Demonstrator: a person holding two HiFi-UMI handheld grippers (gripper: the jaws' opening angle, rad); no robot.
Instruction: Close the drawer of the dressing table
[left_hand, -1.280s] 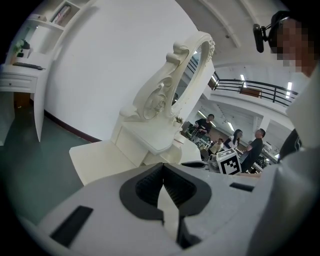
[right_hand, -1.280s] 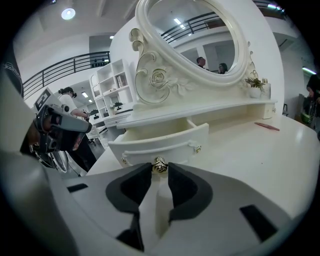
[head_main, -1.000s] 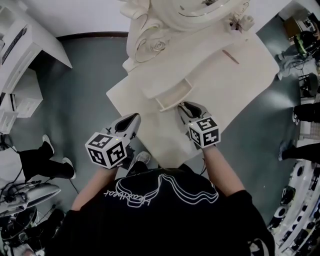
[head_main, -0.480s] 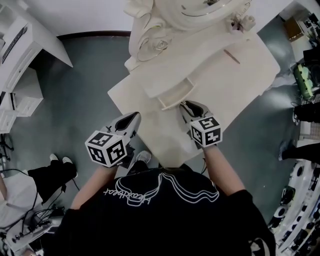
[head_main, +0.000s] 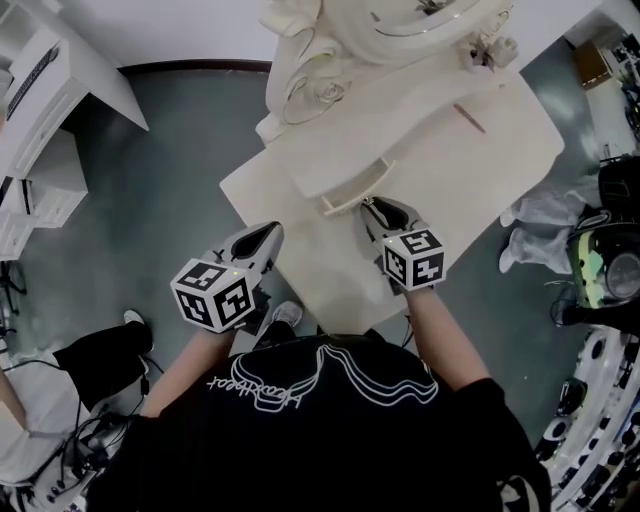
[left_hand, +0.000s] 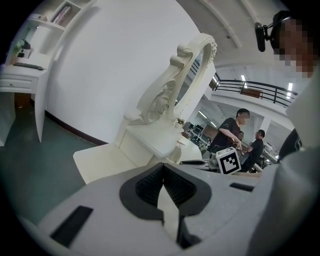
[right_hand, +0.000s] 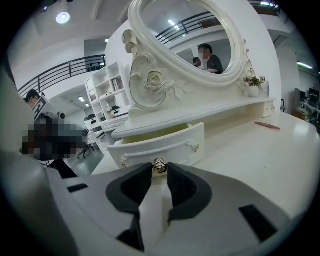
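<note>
The left tool is held nearest, at the near left edge of the worktop, and the grey floor lies open beside it. In the left gripper view, the pads of the left tool are seen pressed together at their tips, and nothing is held between them.

The right tool is held a little further in, over the worktop, with its tip at the front of the drawer. From above, the contact is covered by the tool itself. It is shown only in the right gripper view, where the pads of the right tool are clamped on a small gold knob at the middle of the drawer front.

The drawer of the dressing table is drawn out partly. Its front stands clear of the curved ledge above it, and a strip of its yellowish inside is seen behind the front. From above, only a narrow band of the drawer is seen past the ledge.

To the right of the drawer the worktop is bare up to its far edge. Only a thin pink stick lies there, well apart from the drawer. Further back an oval mirror rises, with a small plant at its right foot. White shelves stand across the floor at the far left.
</note>
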